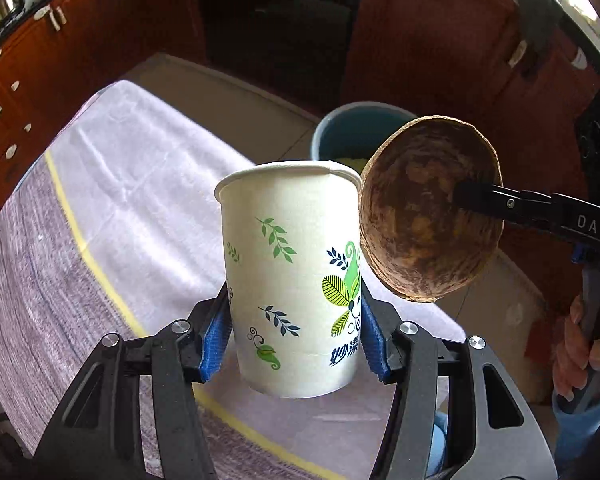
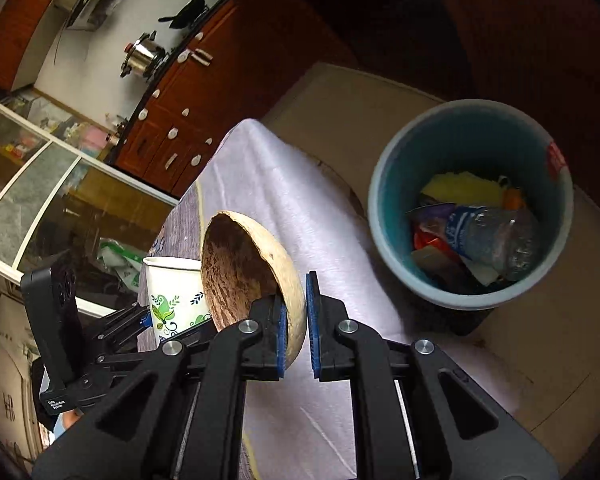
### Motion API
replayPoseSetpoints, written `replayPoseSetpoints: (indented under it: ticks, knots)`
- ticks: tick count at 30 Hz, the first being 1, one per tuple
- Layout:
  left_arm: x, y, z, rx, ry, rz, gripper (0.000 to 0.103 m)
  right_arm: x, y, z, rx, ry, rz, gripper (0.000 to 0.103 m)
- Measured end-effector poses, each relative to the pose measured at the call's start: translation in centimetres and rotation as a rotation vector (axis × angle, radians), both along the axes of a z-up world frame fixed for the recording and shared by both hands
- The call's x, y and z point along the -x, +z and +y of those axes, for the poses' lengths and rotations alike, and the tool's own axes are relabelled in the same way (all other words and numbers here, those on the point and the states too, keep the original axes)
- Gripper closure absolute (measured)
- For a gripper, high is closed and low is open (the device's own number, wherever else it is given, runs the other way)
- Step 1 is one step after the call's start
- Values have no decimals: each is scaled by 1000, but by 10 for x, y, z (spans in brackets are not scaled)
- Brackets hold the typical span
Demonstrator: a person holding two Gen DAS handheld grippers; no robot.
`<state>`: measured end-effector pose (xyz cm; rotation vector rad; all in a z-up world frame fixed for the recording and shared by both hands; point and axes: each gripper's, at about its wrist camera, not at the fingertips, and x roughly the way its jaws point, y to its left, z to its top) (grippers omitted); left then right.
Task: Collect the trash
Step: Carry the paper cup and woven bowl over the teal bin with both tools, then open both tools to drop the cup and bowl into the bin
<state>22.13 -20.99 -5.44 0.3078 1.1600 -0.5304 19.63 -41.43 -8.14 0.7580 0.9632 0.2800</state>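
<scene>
Cloth-covered table (image 1: 112, 184); blue bin (image 2: 384, 216) on floor (image 2: 560, 360).

Open floor lies between the cloth-covered table (image 2: 284, 200) and the bin (image 2: 384, 216), whose mouth stands unobstructed.

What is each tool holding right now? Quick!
Left tool: closed on the paper cup.
Right tool: closed on the rim of the brown shell bowl.
</scene>
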Motion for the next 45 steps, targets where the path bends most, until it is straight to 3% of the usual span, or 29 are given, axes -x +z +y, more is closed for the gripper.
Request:
replayPoseSetpoints:
  ticks: [11, 25, 29, 32, 35, 37, 41, 43, 45]
  knots:
    - [-18, -8, -84, -16, -75, 1, 46, 10, -8, -69, -12, -125, 5, 93]
    - [-44, -58, -144, -5, -91, 90, 46, -2, -49, -123, -8, -238, 104, 93]
    - [-54, -73, -151, -13, -75, 125, 43, -11, -59, -131, 10, -264, 138, 92]
    - [-53, -78, -150, -33, -67, 136, 30, -19, -67, -134, 21, -280, 159, 89]
    - [-54, -79, -150, -59, -67, 119, 27, -25, -73, -135, 16, -296, 173, 77]
    - [-52, -79, -147, -70, -63, 117, 24, -28, -75, -133, 26, -295, 173, 55]
    - [-54, -81, -139, -68, -47, 135, 21, -32, -76, -129, 44, -275, 175, 43]
    - [-48, -79, -139, -65, -41, 140, 18, -30, -76, -129, 47, -279, 179, 30]
    - [-42, -76, -135, -61, -40, 128, 12, -27, -74, -126, 54, -280, 186, 28]
